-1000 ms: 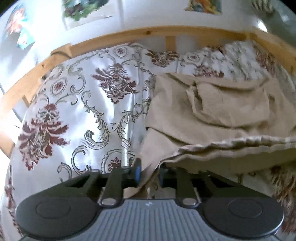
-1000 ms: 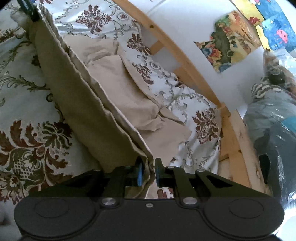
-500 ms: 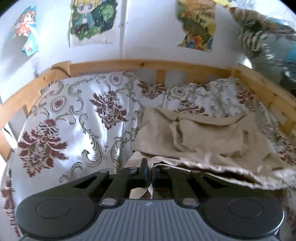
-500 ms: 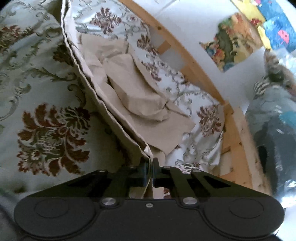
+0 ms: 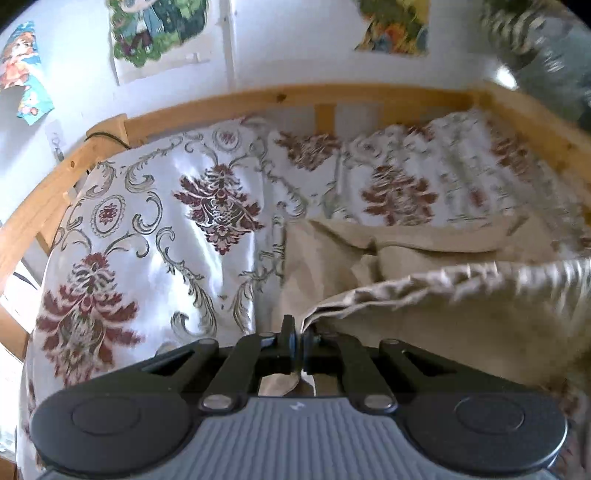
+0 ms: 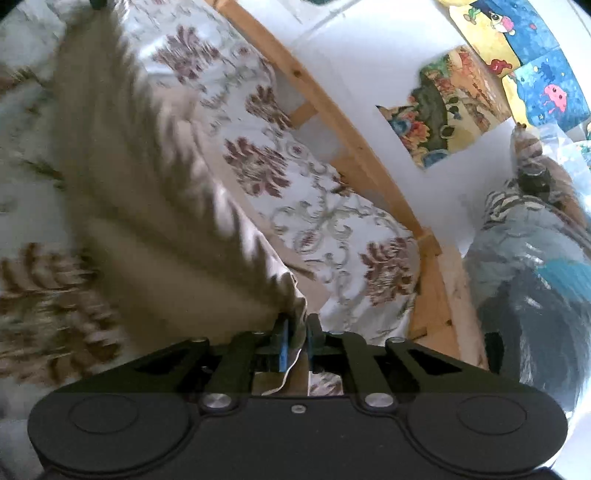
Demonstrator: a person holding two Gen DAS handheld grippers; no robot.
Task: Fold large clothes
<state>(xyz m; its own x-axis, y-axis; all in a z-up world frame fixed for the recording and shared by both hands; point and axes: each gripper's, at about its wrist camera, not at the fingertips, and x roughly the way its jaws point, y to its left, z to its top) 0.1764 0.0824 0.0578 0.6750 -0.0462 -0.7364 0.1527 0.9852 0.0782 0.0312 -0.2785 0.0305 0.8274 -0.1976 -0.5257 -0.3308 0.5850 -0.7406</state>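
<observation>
A large beige garment (image 5: 424, 295) lies partly on a bed with a floral cover (image 5: 166, 236). My left gripper (image 5: 298, 338) is shut on a corner of its edge, and the edge runs taut to the right, lifted off the bed. In the right wrist view my right gripper (image 6: 295, 332) is shut on the other corner of the same beige garment (image 6: 147, 192), which stretches away to the upper left, blurred by motion. The rest of the garment lies crumpled on the bed beyond the lifted edge.
A wooden bed rail (image 5: 332, 96) runs along the far side and also shows in the right wrist view (image 6: 347, 147). Posters (image 5: 155, 29) hang on the white wall. A pile of bagged things (image 6: 535, 258) stands at the right, beyond the bed end.
Both grippers have lifted the garment's edge and carried it forward over the bed. The fabric now hangs higher and is blurred by motion. Both grips stay shut.
</observation>
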